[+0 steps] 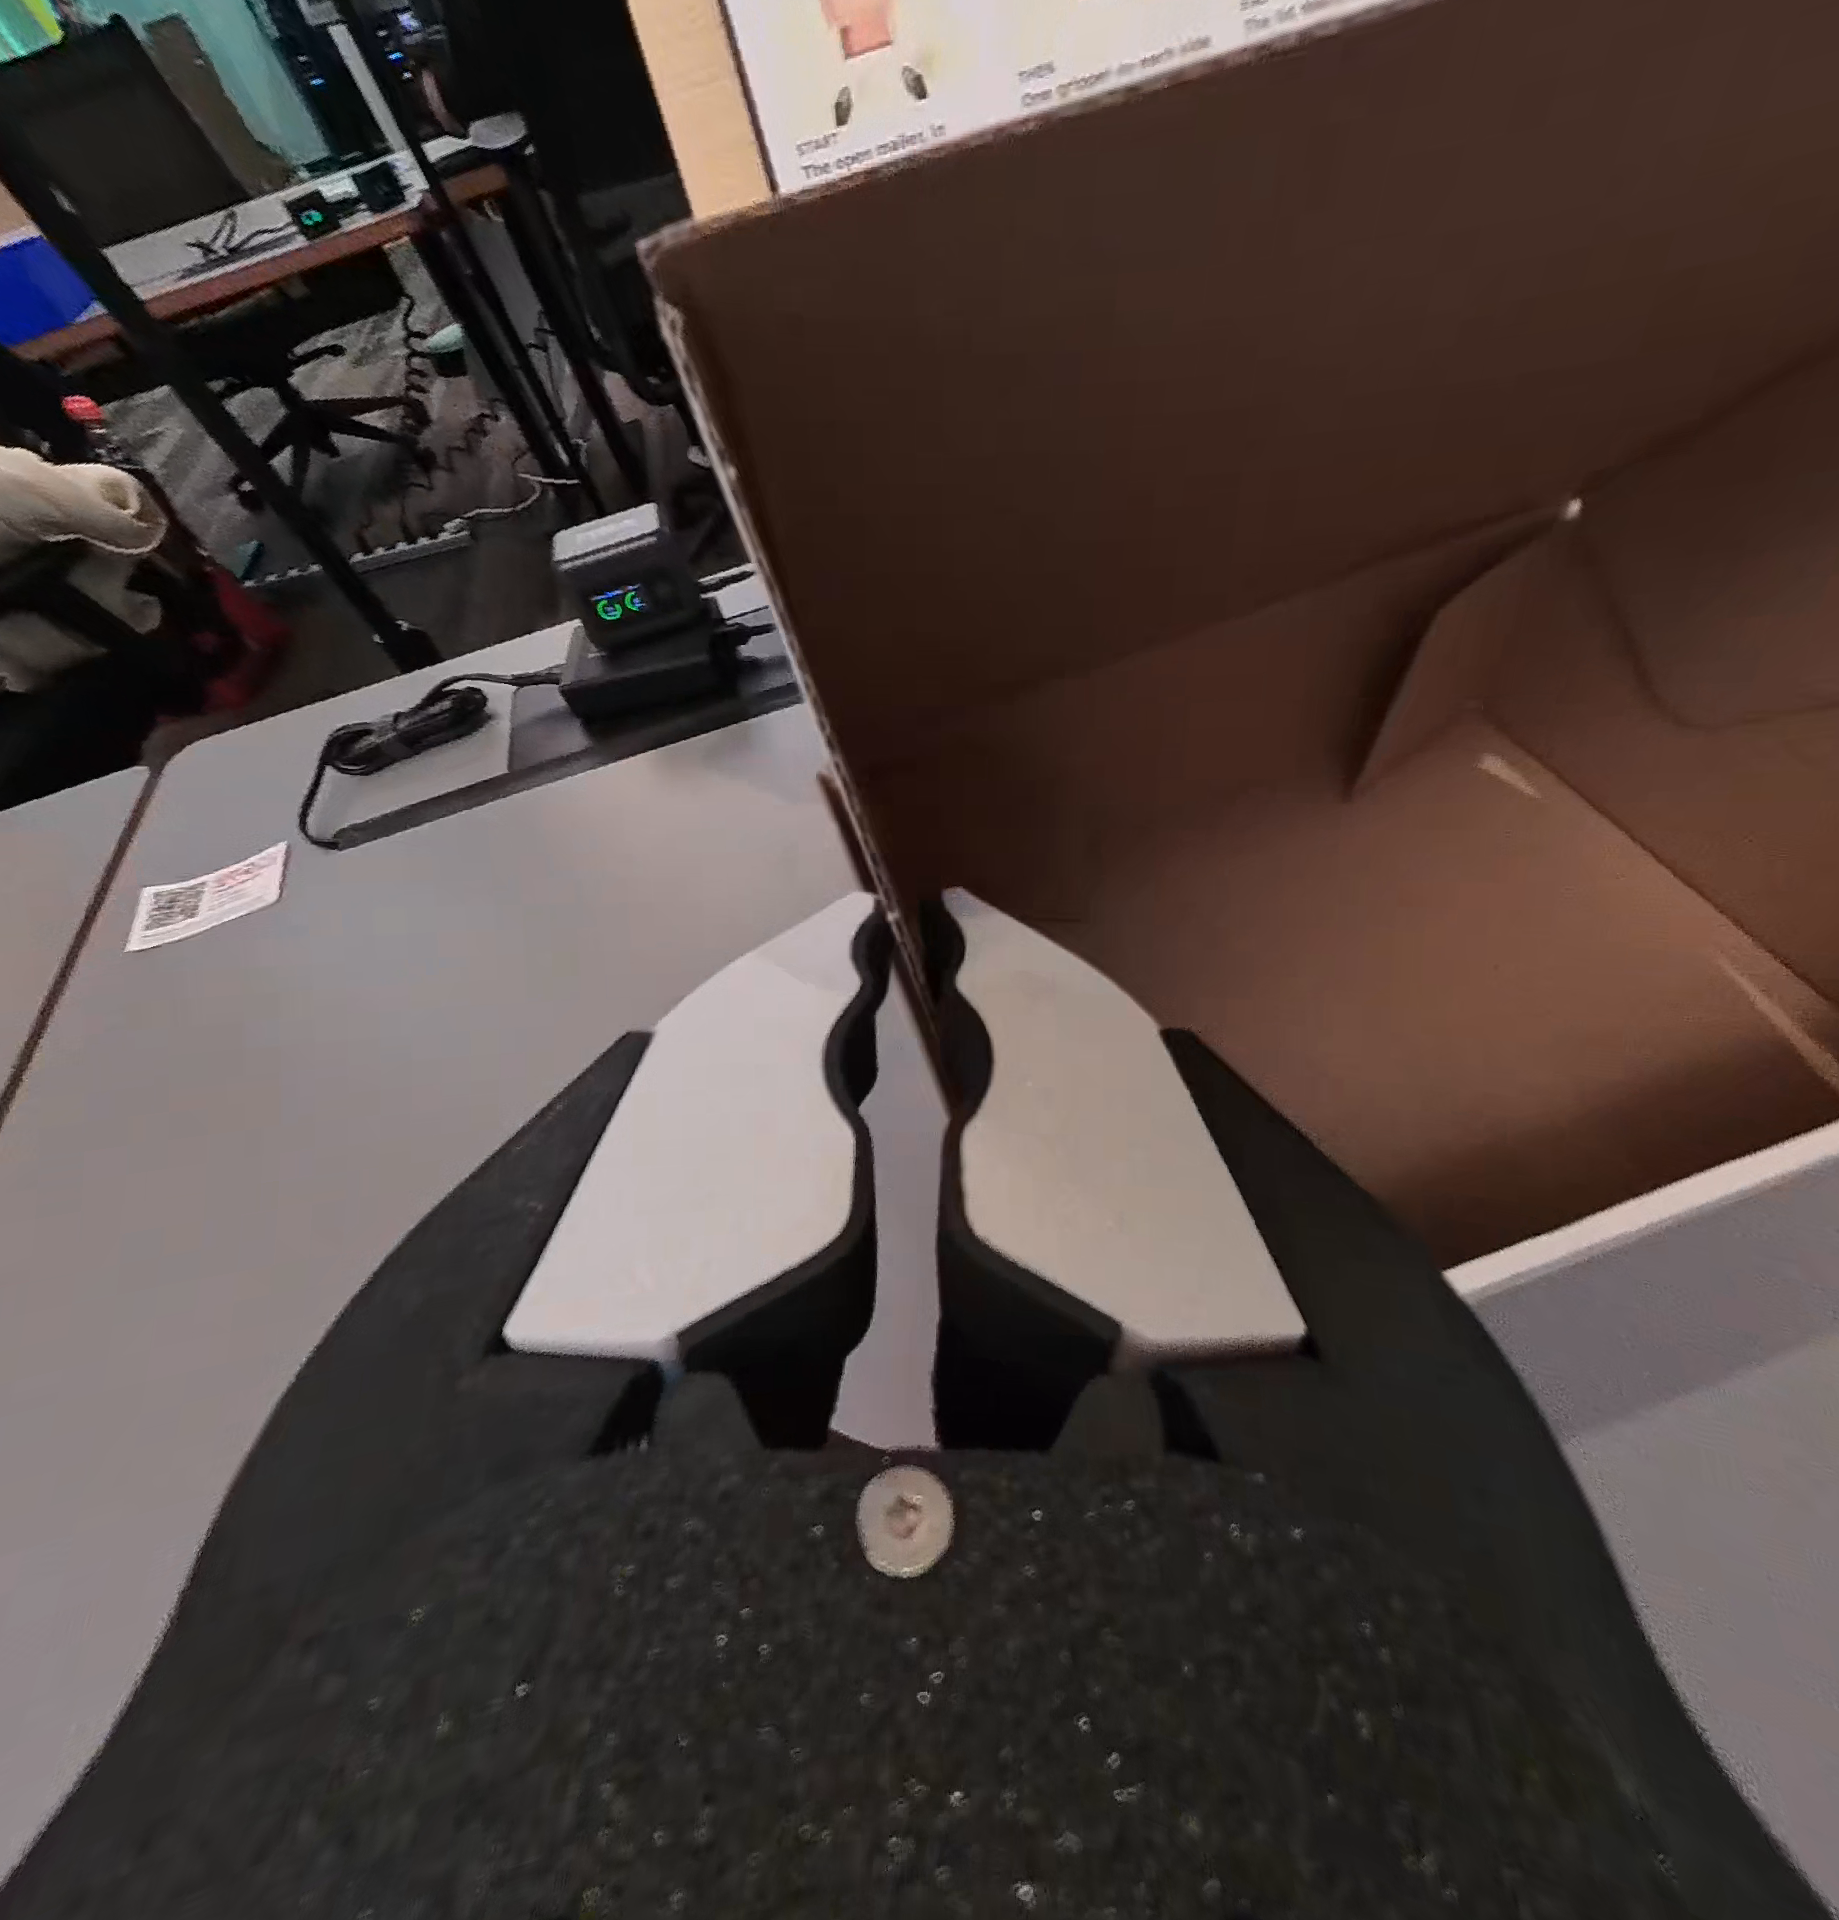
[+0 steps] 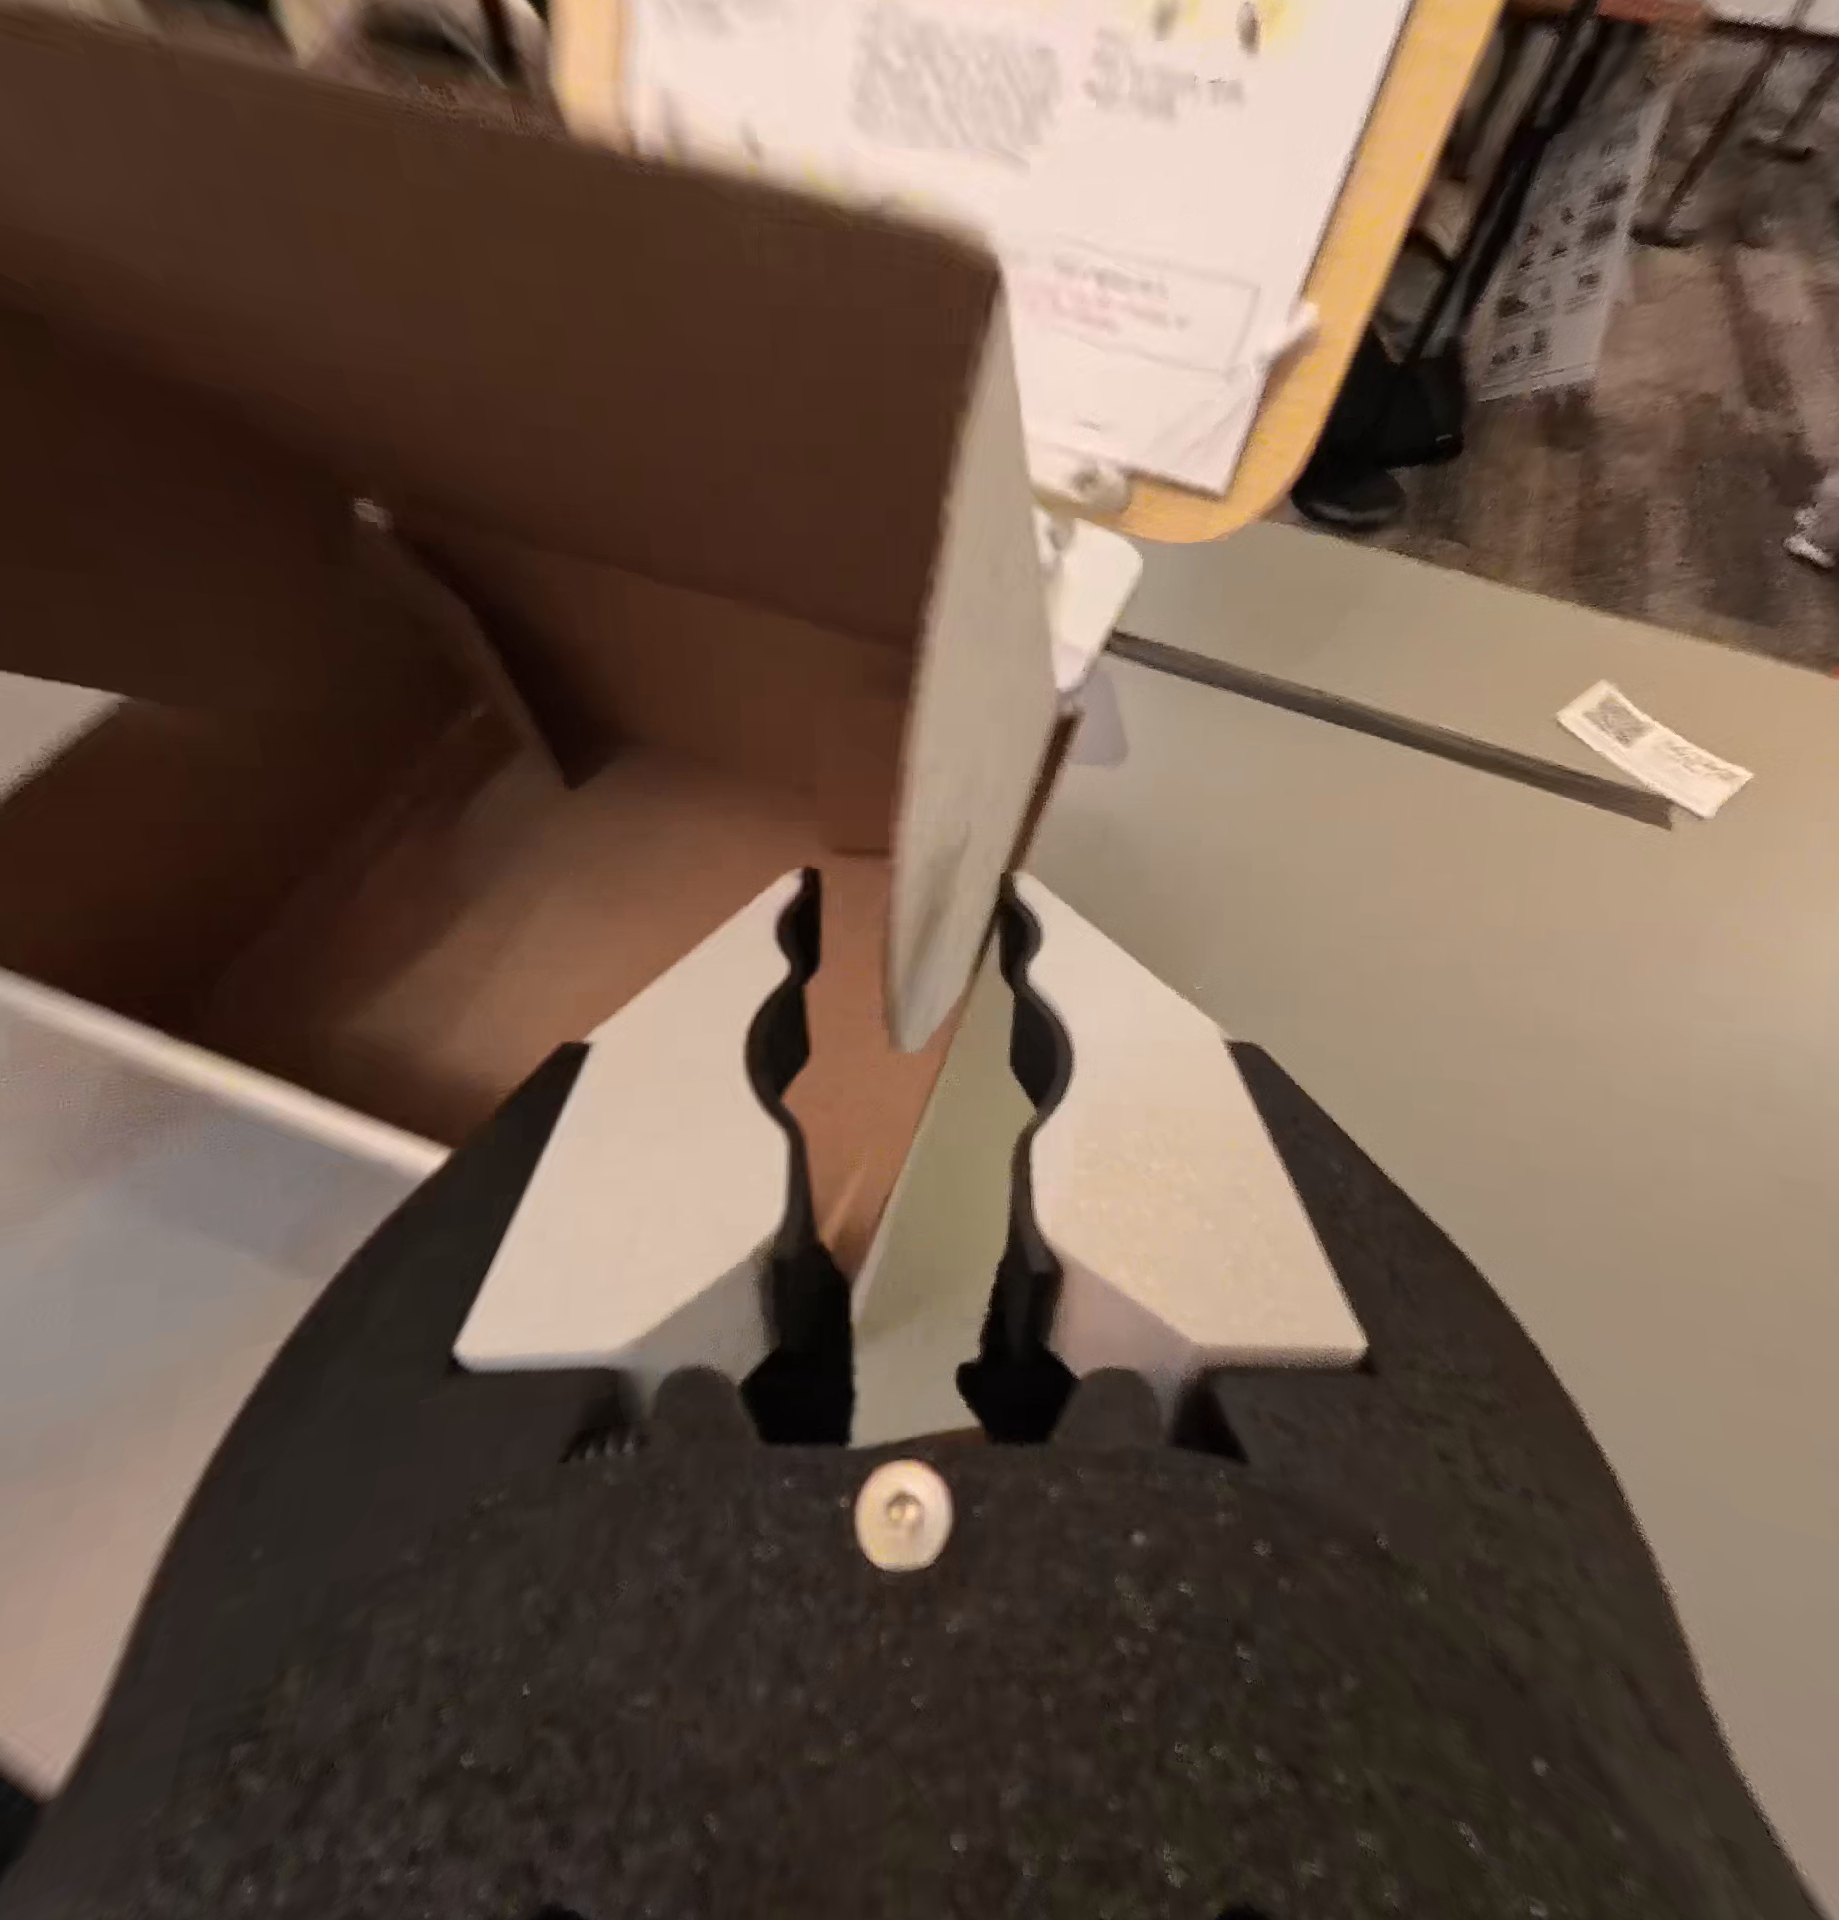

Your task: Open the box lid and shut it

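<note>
While the box (image 1: 1414,935) sits open on the grey table (image 1: 427,1091) at right of the left wrist frame, its lid (image 1: 1154,468) stands raised. Left gripper (image 1: 910,925) pinches the lid's side flap edge. Right gripper (image 2: 910,904), jaws parted, straddles the lid's other flap (image 2: 967,727) at centre frame.

Lid (image 2: 458,343) blurred, cut off at top; poster (image 2: 998,208) unreadable.

Brown cardboard box (image 1: 1517,935) — white outside — lid (image 1: 1154,468) raised upright.
</note>
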A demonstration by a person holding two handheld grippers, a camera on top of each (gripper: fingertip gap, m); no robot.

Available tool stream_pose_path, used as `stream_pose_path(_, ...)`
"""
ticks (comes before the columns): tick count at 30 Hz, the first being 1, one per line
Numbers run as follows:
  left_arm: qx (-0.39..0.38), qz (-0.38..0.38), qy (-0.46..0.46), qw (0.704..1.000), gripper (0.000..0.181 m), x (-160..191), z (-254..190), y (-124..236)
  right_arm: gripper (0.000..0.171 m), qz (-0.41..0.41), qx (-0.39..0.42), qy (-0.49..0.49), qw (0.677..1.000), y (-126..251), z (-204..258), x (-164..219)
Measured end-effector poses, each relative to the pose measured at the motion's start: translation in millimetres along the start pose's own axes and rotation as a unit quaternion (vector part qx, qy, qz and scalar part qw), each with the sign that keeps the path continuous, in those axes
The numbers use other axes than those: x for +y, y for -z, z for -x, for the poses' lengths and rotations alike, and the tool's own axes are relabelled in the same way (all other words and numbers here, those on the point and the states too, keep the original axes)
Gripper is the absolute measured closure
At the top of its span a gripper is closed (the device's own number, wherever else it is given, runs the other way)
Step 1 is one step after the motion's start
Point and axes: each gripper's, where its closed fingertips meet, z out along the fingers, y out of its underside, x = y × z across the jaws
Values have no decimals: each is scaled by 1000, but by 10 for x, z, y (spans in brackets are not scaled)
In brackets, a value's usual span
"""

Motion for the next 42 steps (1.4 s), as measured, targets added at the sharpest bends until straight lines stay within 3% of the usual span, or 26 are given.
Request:
stream_pose_path(3,-9,5,-6,1000,178,2,47,-22,134,-93,6,61,994,695,265,-432)
stream_pose_path(5,-7,6,-2,1000,178,4,63,-40,135,-157,-38,117,980,1068,761,-668)
stream_pose_path(7,-5,7,-1,1000,178,9,66,-52,143,-185,-112,176,960,1093,1362,-677)
stream_pose_path(11,2,10,-2,1000,178,15,62,-52,142,-149,-149,267,940,82,1808,-456)
stream_pose_path(15,8,13,0,1000,178,25,71,-43,136,1,-172,309,935,-1154,1787,-23)
stream_pose_path(20,15,12,1,1000,178,21,50,-44,132,37,-134,376,916,-1883,1796,43)
stream_pose_path(24,21,11,2,1000,178,8,46,-37,136,24,-93,413,905,-2131,1805,29)
stream_pose_path(26,24,13,2,1000,178,13,56,-30,152,13,-50,450,892,-2205,1729,6)
stream_pose_path(42,40,32,-7,999,179,219,-63,10,160,41,11,492,869,-2285,1269,84)
